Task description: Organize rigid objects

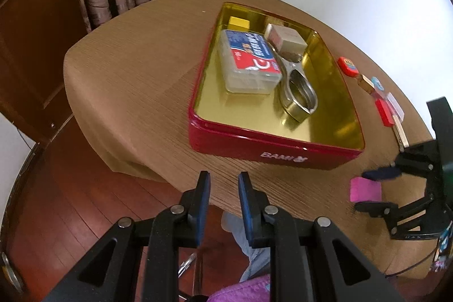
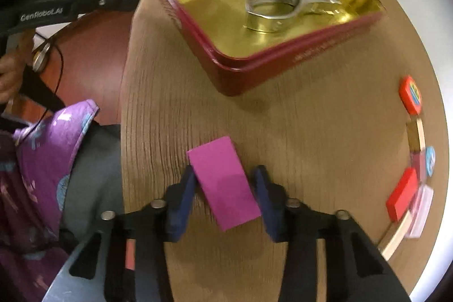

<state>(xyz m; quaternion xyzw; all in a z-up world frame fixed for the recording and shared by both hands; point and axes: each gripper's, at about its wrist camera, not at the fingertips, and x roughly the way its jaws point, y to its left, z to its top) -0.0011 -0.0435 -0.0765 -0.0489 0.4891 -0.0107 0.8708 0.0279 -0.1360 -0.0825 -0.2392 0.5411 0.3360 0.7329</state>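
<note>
Right gripper [image 2: 225, 188] straddles a flat magenta rectangular block [image 2: 223, 183] lying on the round wooden counter [image 2: 311, 132]; left pad touches, right pad stands clear. Left gripper [image 1: 223, 190], narrowly parted, empty, hangs near the red gold-lined tin [image 1: 271, 143].

The left wrist camera is looking steeply down from off the table's near edge toward the red tin [image 1: 271, 145]. The right wrist camera is hovering closer, facing the same tin [image 2: 254, 67]; both are sharing it.

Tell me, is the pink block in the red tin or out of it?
Out. The pink block lies flat on the table, between the right gripper fingers, apart from the red tin.
</note>
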